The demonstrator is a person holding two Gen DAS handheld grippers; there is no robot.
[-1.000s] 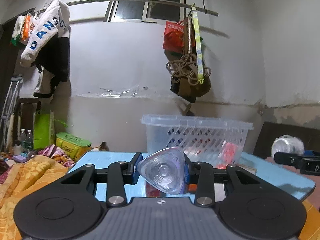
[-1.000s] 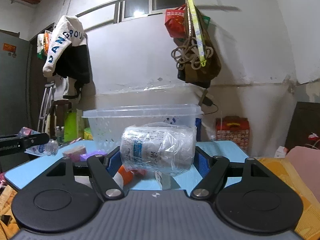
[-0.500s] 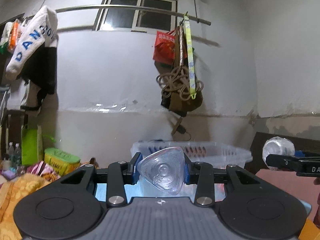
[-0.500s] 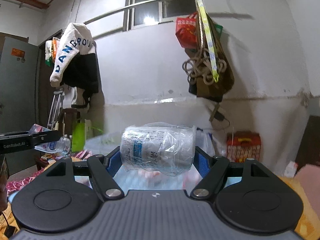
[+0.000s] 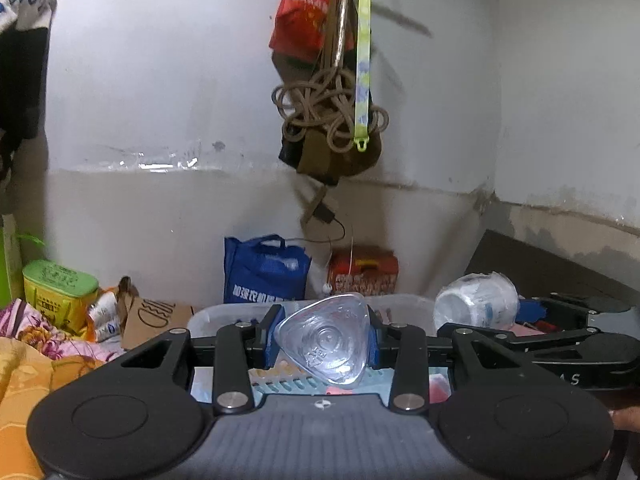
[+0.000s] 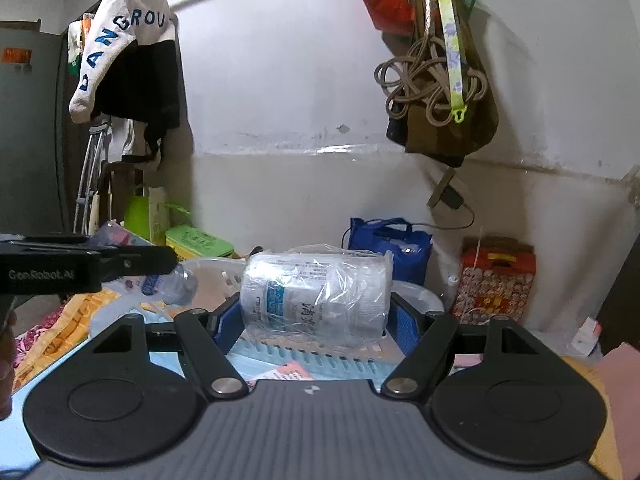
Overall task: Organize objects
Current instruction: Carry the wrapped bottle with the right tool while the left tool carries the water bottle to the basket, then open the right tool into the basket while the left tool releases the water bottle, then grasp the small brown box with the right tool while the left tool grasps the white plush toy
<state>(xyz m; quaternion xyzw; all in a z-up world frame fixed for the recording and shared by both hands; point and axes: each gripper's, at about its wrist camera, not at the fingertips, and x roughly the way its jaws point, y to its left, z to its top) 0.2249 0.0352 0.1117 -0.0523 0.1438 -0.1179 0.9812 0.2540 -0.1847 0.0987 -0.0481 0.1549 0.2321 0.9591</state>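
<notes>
Clear, crumpled bottle [image 5: 325, 343]; plastic-wrapped white jar [image 6: 316, 294], label possibly blue.

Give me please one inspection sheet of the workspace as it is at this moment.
Surface: blue table, mostly hidden under the basket.
Job's things: clear bottle and wrapped white jar, both held above the clear basket; a pink packet lies inside the basket.
Clutter: green tin, blue bag, red box.
Grippers: left tool shut on the bottle; right tool shut on the jar.
Cables: charger lead on the wall.
Surroundings: rope bundle, hanging clothes.
</notes>
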